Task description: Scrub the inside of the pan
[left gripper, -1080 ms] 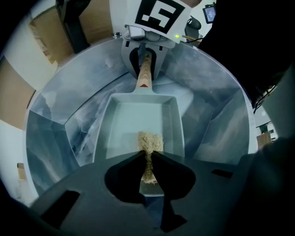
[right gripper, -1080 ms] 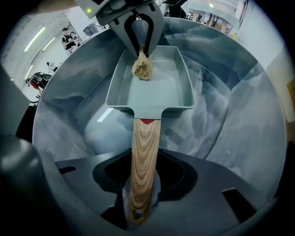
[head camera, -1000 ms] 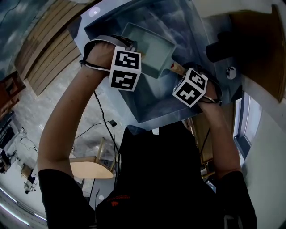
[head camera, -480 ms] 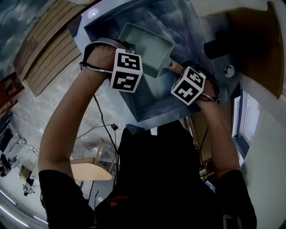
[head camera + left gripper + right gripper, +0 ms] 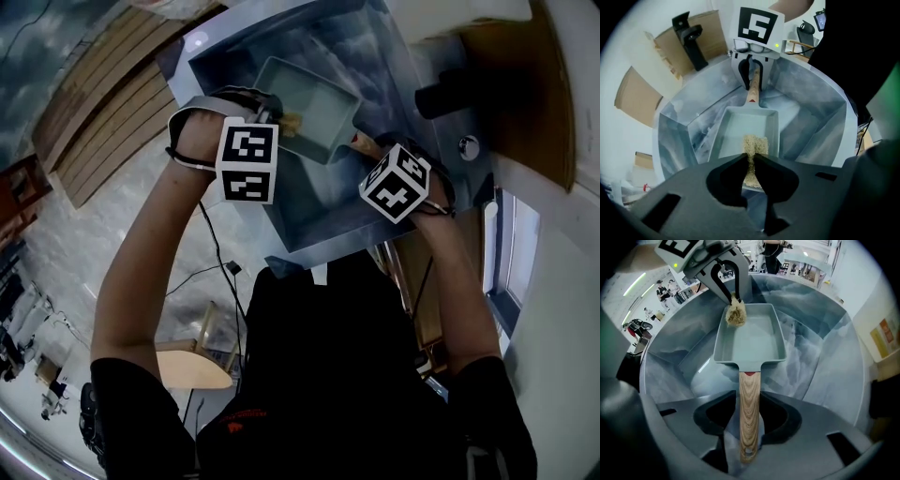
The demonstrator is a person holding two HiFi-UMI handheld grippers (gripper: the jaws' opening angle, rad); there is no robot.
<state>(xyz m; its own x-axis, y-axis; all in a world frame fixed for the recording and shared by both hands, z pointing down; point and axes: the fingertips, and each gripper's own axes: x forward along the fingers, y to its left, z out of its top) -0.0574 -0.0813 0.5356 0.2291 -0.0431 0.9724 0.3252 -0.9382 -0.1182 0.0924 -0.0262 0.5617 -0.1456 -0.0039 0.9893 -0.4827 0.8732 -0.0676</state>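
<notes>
Sink (image 5: 319, 211) | left gripper (image 5: 751, 157) clamps scrubber (image 5: 754, 143) in pan (image 5: 736, 136) | right gripper (image 5: 749, 401) jaws opening, handle (image 5: 749, 385) between them

Overhead, opposed close views, probably sharing pan (image 5: 751, 341)

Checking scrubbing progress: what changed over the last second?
The left gripper, shut on the scrub pad, drew back toward the person's left, uncovering the pad inside the pan. The right gripper kept the wooden handle between its jaws, which are opening. The pan stayed in the sink.
</notes>
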